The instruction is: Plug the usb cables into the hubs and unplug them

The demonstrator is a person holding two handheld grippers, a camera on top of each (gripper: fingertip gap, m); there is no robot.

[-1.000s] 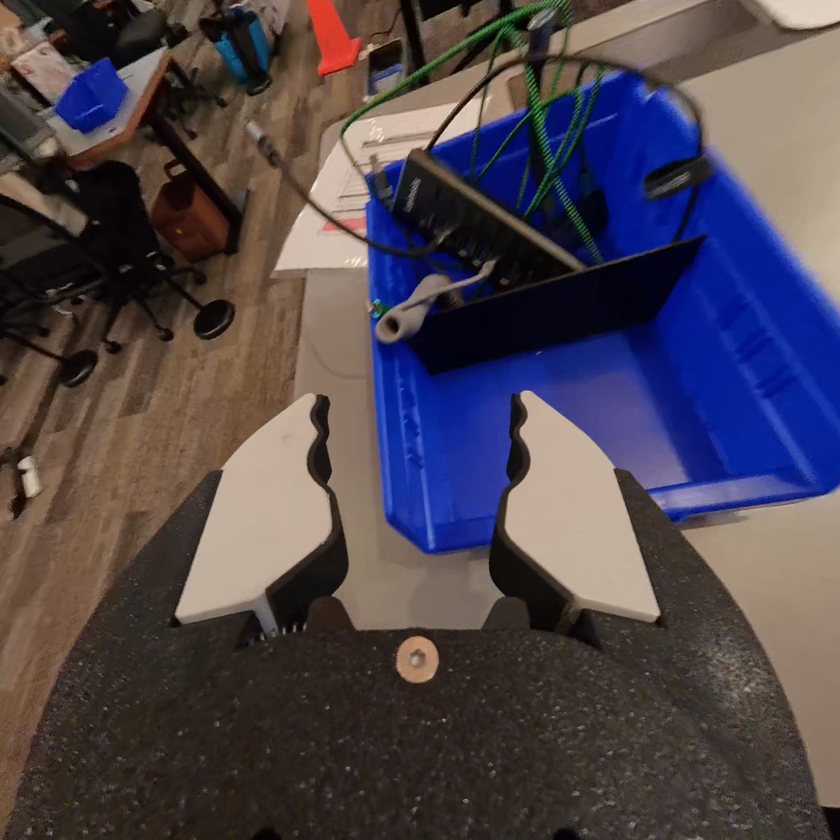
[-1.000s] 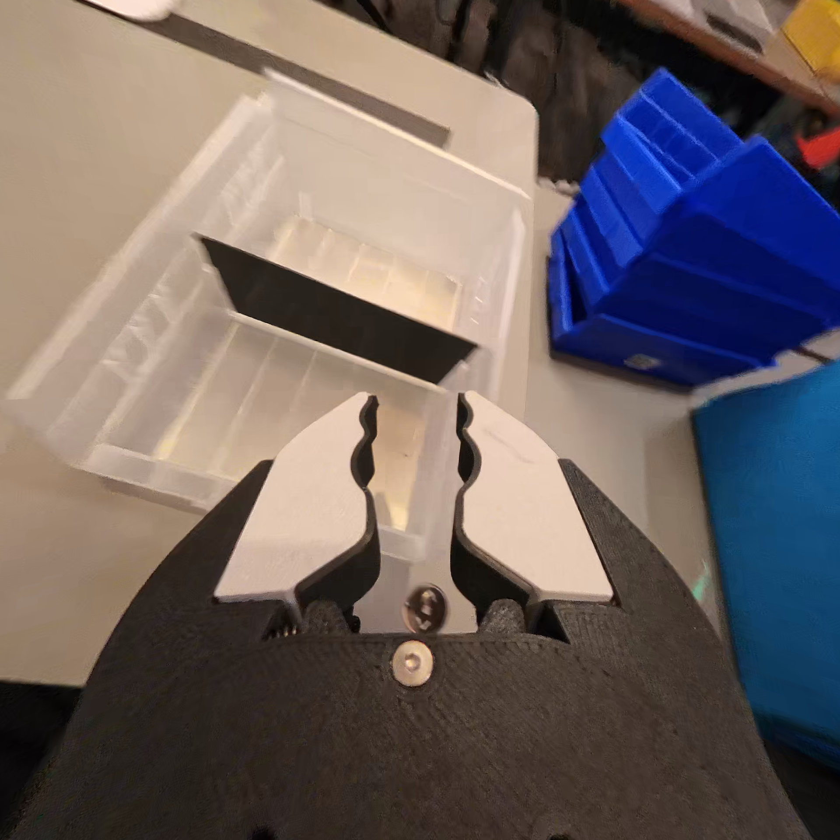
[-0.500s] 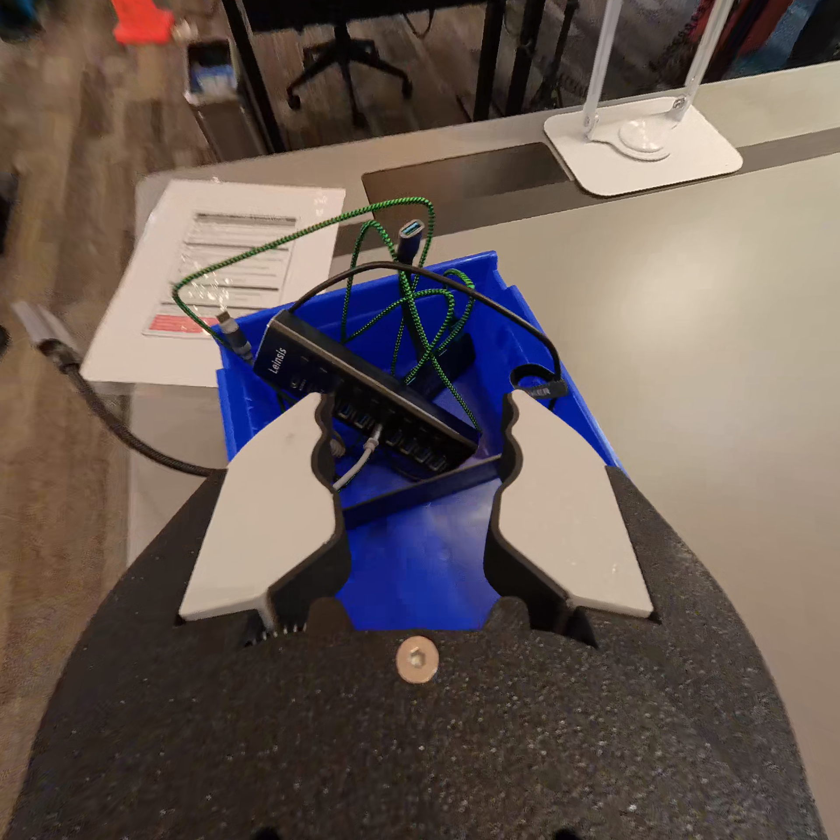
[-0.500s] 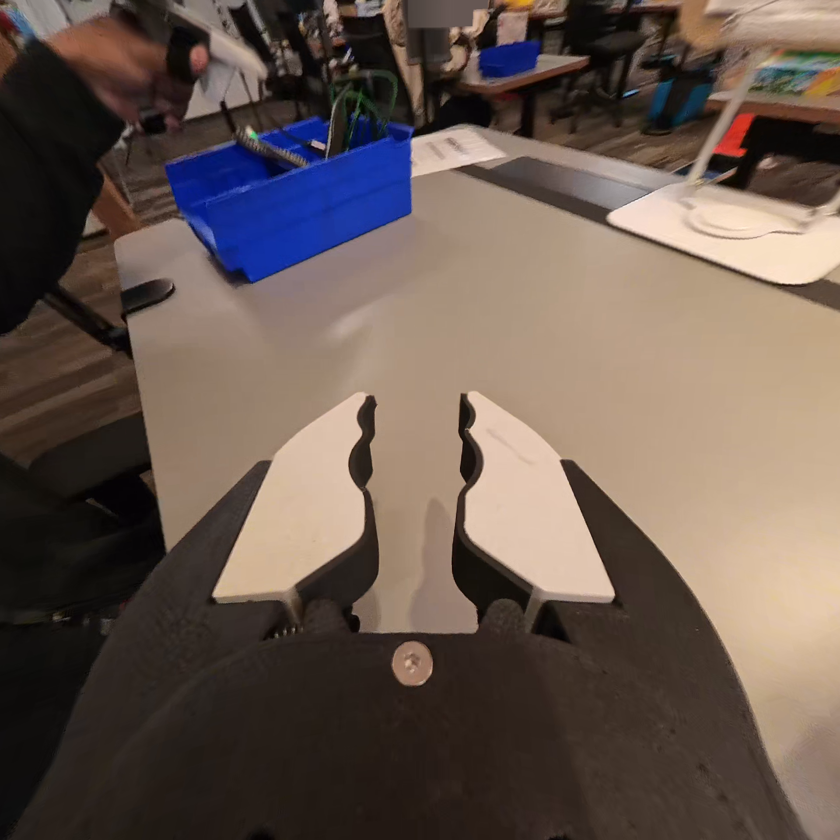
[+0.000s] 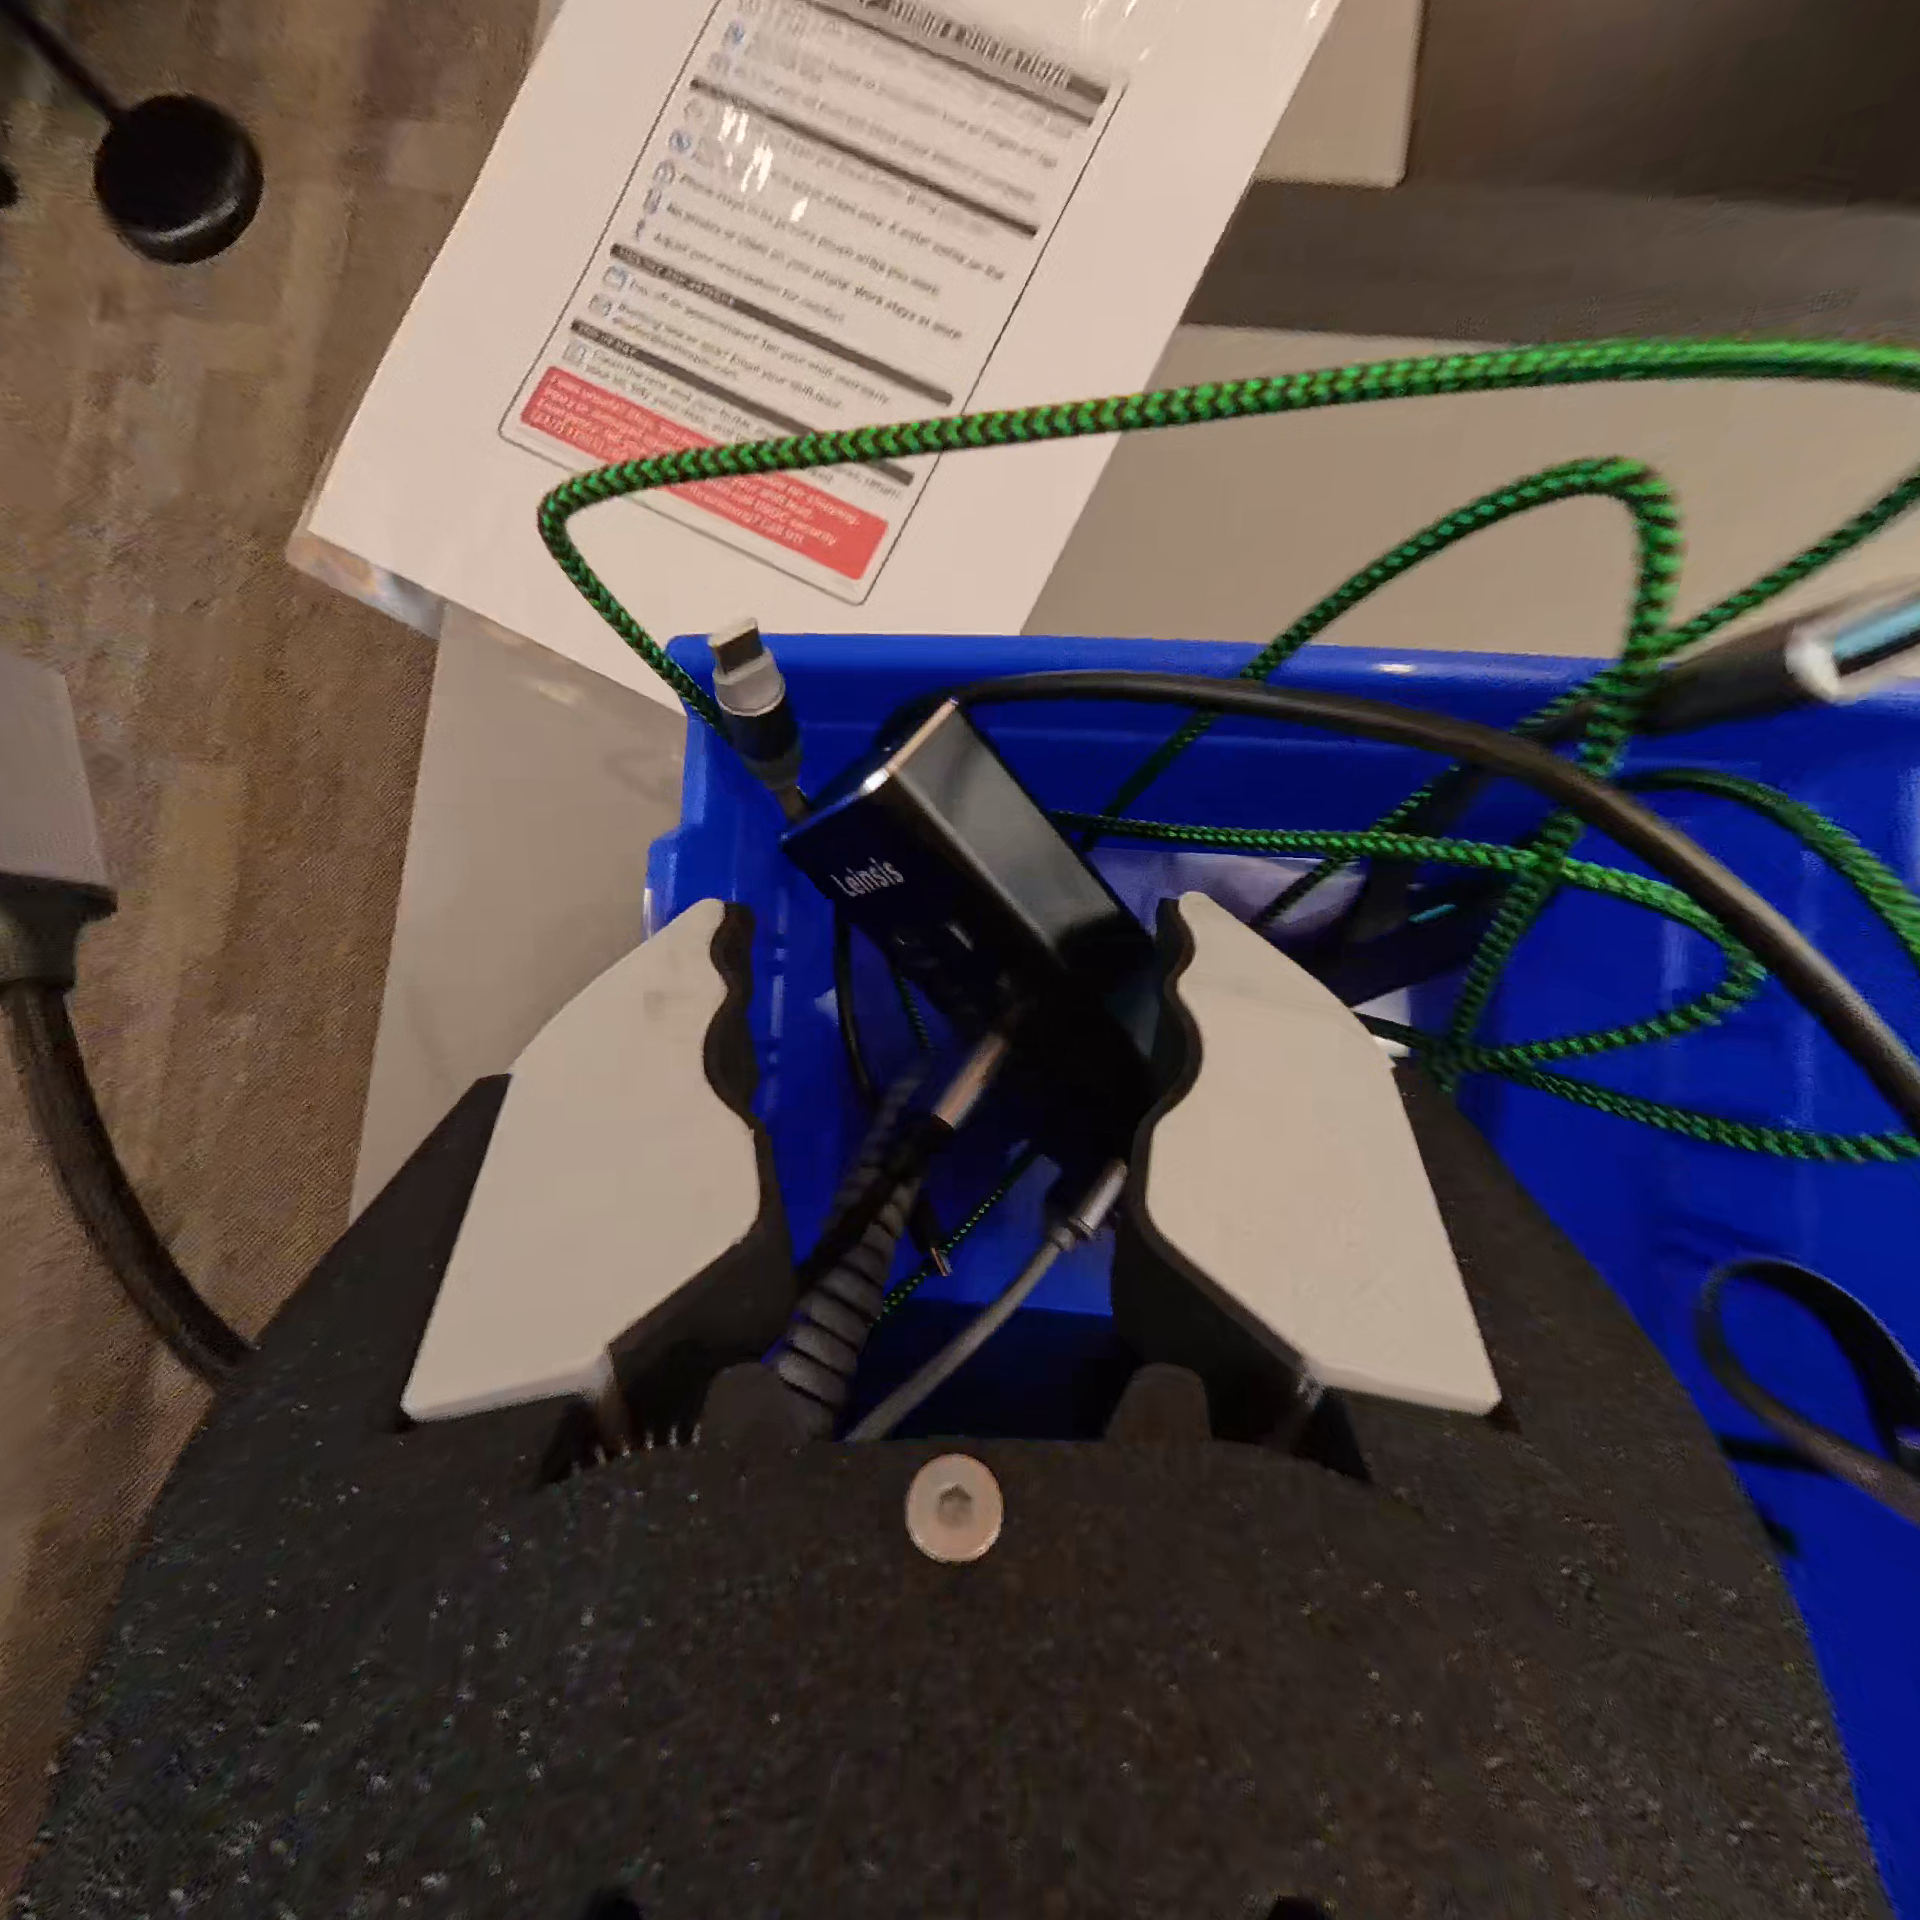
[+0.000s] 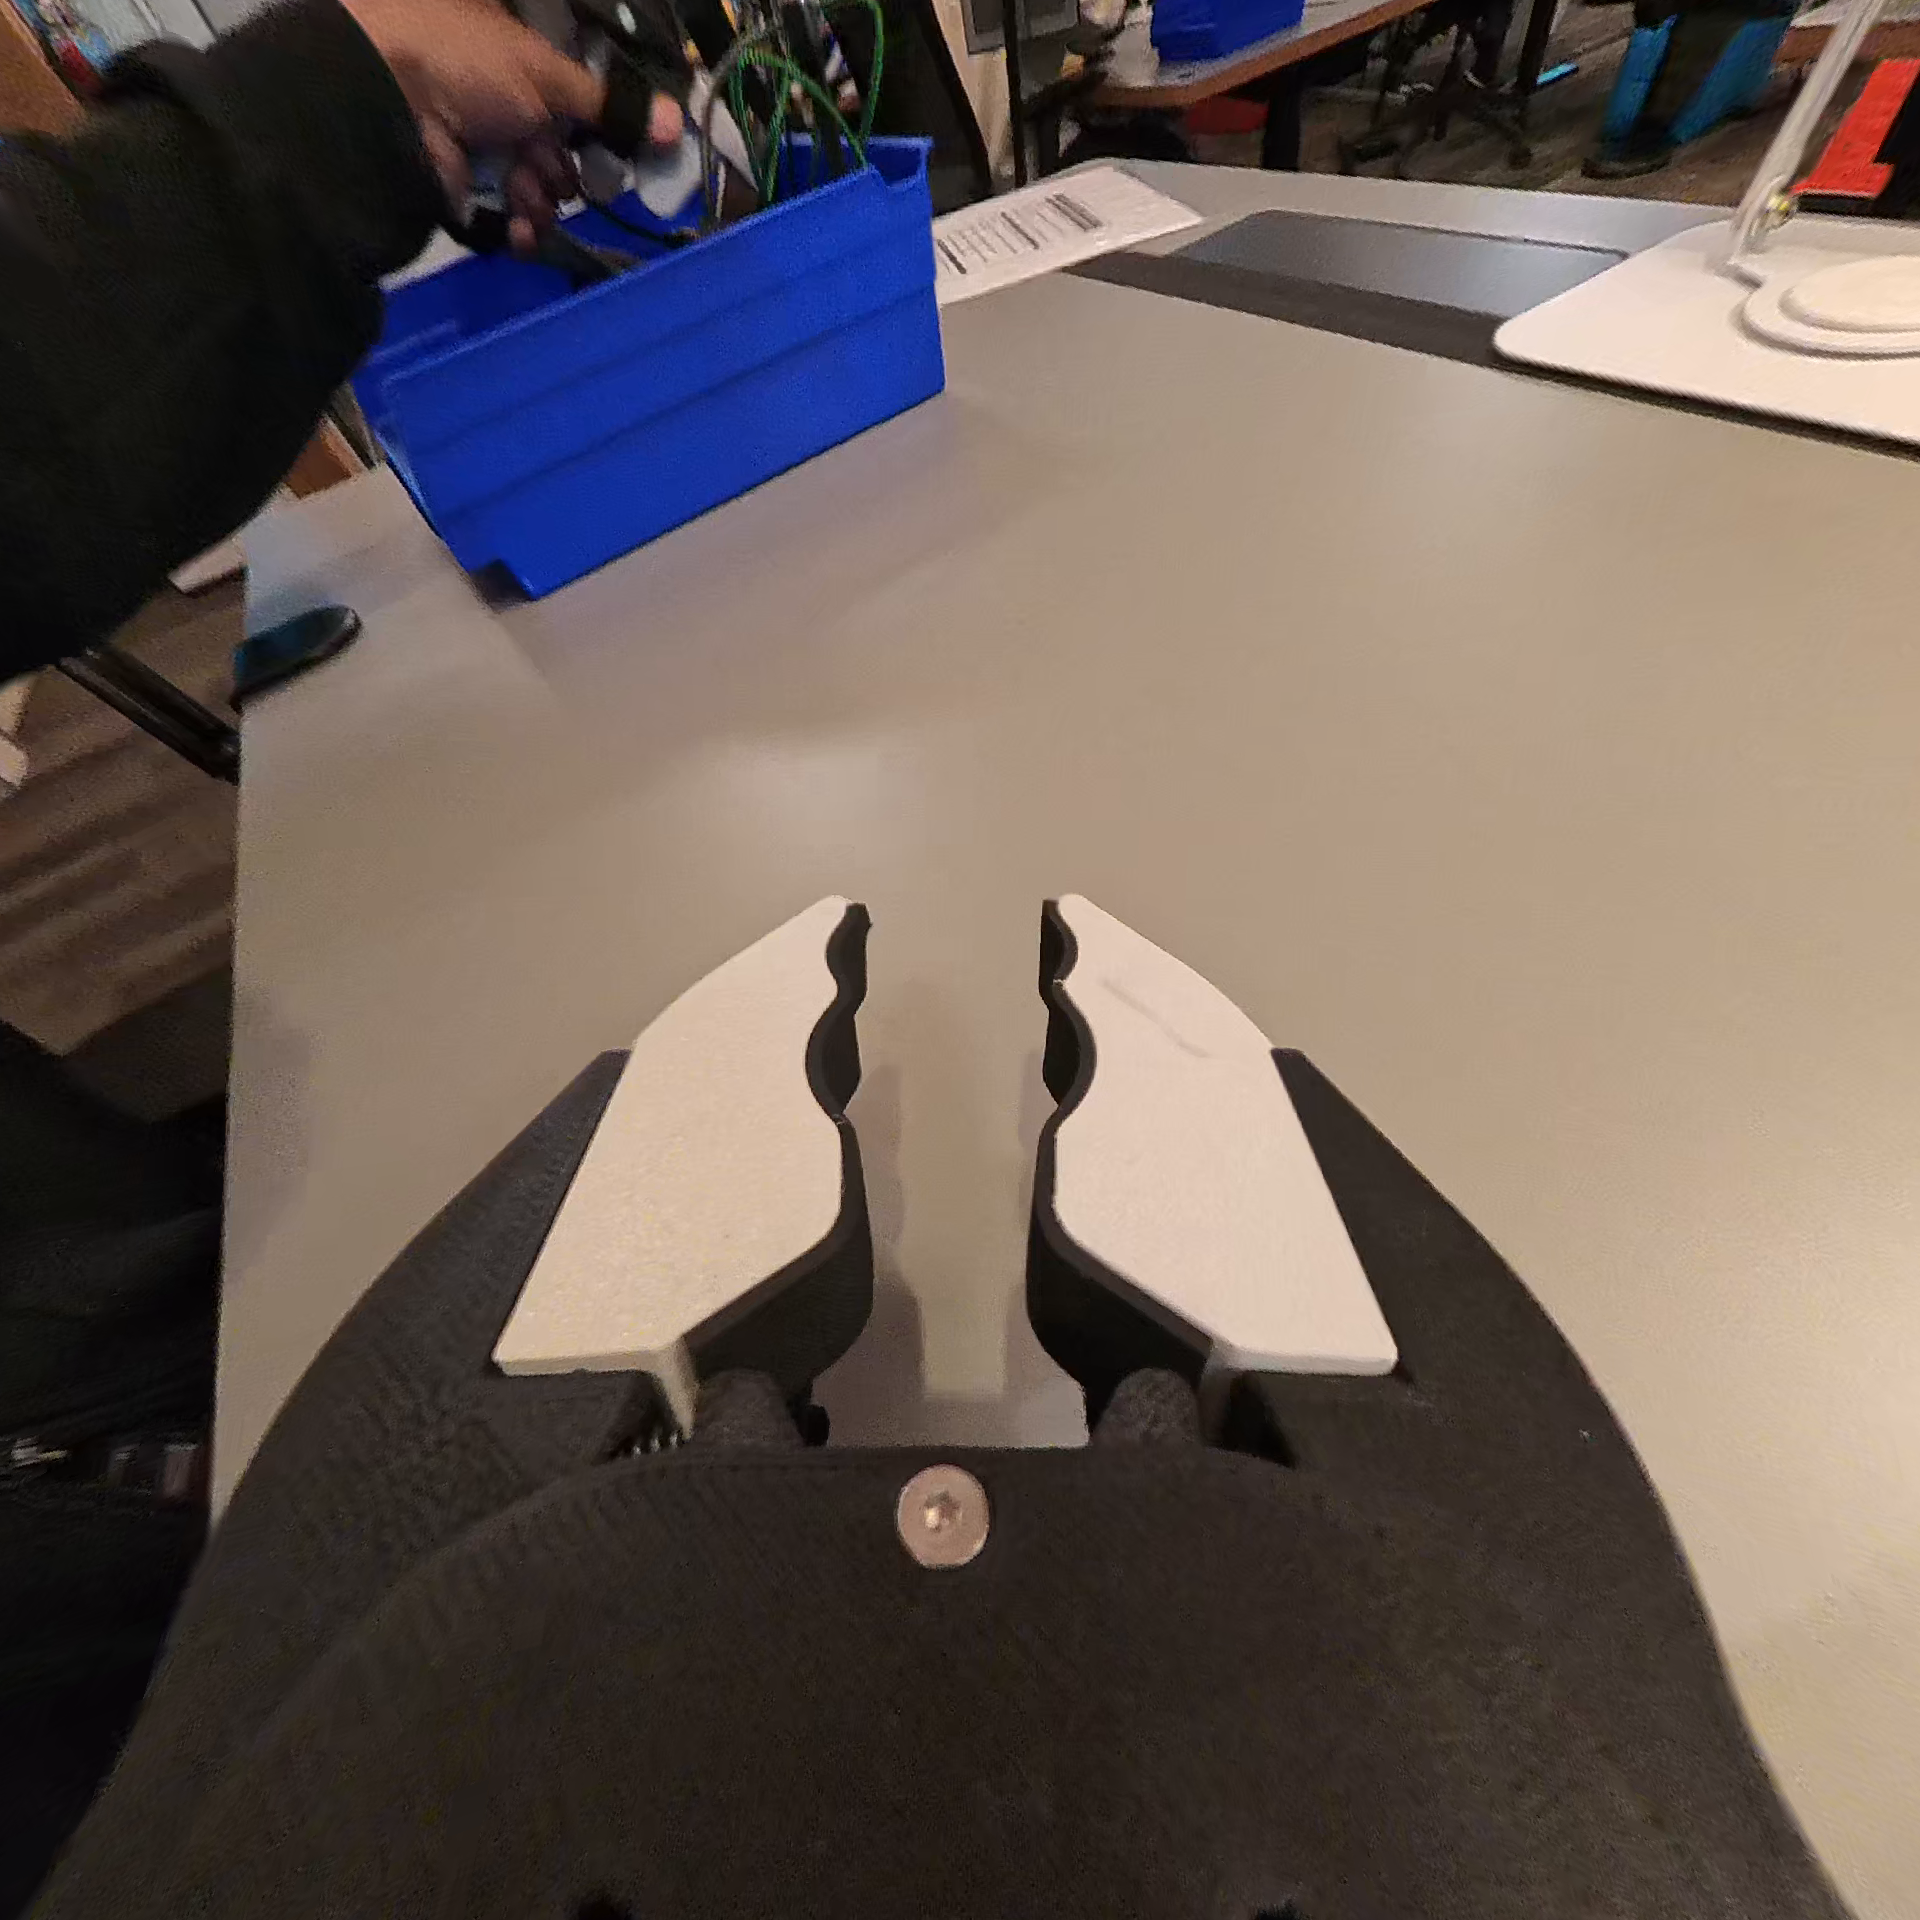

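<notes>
A black USB hub leans in the blue bin among cables. A green braided cable loops above it and ends in a grey plug at the bin's far corner. A black cable arcs over the bin. My left gripper is open, with its fingers on either side of the hub's lower part; the right finger is against it. My right gripper is open and empty over the bare table, far from the bin.
A printed sheet lies beyond the bin, partly over the table edge. In the right wrist view a person's hand is over the bin. A white lamp base stands at the far right, and a dark flat object lies at the table's left edge. The tips of one gripper are about 55 cm away from the tips of the other.
My left gripper has moved down and forward into the bin, so the hub now lies between its fingers. My right gripper has stayed open and turned slightly toward the bin.
</notes>
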